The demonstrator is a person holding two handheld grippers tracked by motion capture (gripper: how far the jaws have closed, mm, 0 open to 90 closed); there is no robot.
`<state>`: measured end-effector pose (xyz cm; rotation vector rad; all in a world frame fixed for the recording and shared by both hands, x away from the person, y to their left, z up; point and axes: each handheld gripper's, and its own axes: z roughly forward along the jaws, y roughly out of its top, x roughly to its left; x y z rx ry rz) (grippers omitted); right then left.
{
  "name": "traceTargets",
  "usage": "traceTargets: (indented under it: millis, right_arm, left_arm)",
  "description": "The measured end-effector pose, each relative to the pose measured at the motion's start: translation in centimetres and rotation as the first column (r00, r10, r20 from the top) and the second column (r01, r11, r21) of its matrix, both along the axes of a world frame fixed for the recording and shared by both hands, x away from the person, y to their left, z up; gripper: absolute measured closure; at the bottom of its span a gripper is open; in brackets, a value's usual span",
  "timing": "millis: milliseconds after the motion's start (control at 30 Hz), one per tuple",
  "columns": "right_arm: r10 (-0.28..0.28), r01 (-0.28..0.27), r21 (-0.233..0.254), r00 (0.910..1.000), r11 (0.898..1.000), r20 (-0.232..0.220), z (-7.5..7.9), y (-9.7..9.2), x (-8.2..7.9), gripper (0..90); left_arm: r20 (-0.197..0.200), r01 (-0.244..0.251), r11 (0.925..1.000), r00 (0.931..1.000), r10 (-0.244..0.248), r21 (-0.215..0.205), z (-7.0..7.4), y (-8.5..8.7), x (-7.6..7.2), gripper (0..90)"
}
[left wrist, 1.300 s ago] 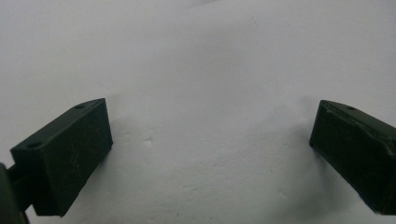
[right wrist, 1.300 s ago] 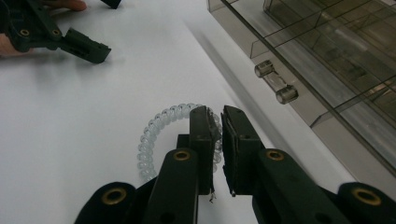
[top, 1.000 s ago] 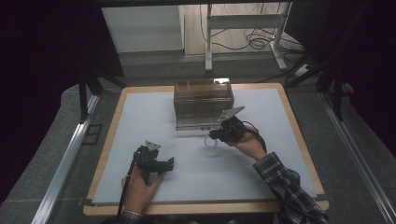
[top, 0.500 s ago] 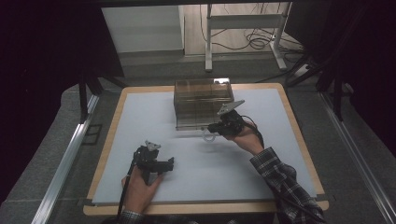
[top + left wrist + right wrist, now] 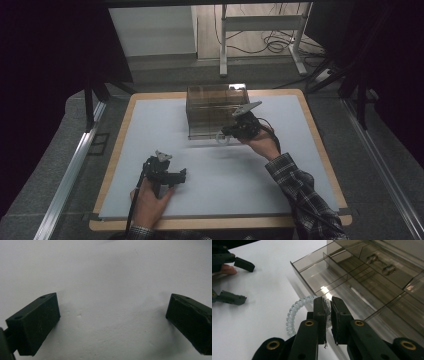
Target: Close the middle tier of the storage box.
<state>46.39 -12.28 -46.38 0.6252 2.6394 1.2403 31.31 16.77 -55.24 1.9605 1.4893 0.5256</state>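
A smoky see-through drawer box (image 5: 215, 106) stands at the back middle of the white table top (image 5: 150, 125). Its lowest drawer (image 5: 312, 270) is pulled out, with dividers inside. My right gripper (image 5: 226, 134) hovers at the drawer's front right corner, shut on a clear spiral coil ring (image 5: 293, 313) that loops out to the left of the jaws (image 5: 222, 139). In its own view the right gripper (image 5: 329, 302) has the coil pinched between the pads. My left gripper (image 5: 182, 176) rests on the table near the front, open, with nothing between its fingers (image 5: 40, 315).
Small shiny items (image 5: 382, 263) lie in a higher compartment of the box. The left gripper (image 5: 243, 281) also appears far off in the right gripper view. The table's wooden edge (image 5: 320, 145) runs along the right; metal rails flank the table.
My right hand has carried the coil ring a little farther back, toward the box's open drawer. The left gripper has stayed where it was.
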Motion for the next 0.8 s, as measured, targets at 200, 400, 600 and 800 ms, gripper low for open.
traceTargets:
  millis: [200,400,600,800]
  right_arm:
    - [-0.007,0.007,-0.001,0.9999,1.000,0.010,0.2,0.3,0.5,81.2]
    - [-0.016,0.016,-0.001,0.9997,1.000,0.017,0.2,0.5,0.8,81.2]
    - [-0.027,0.027,0.001,0.9994,1.000,0.022,0.3,0.7,1.2,81.2]
    - [-0.045,0.045,0.003,0.9987,0.999,0.024,0.4,0.8,1.6,81.2]
  left_arm:
    - [0.000,0.000,1.0000,1.0000,0.000,0.000,0.0,0.0,0.0,0.0]
    - [0.000,0.000,1.0000,1.0000,0.000,0.000,0.0,0.0,0.0,0.0]
    - [0.000,0.000,1.0000,1.0000,0.000,0.000,0.0,0.0,0.0,0.0]
    - [0.000,0.000,1.0000,1.0000,0.000,0.000,0.0,0.0,0.0,0.0]
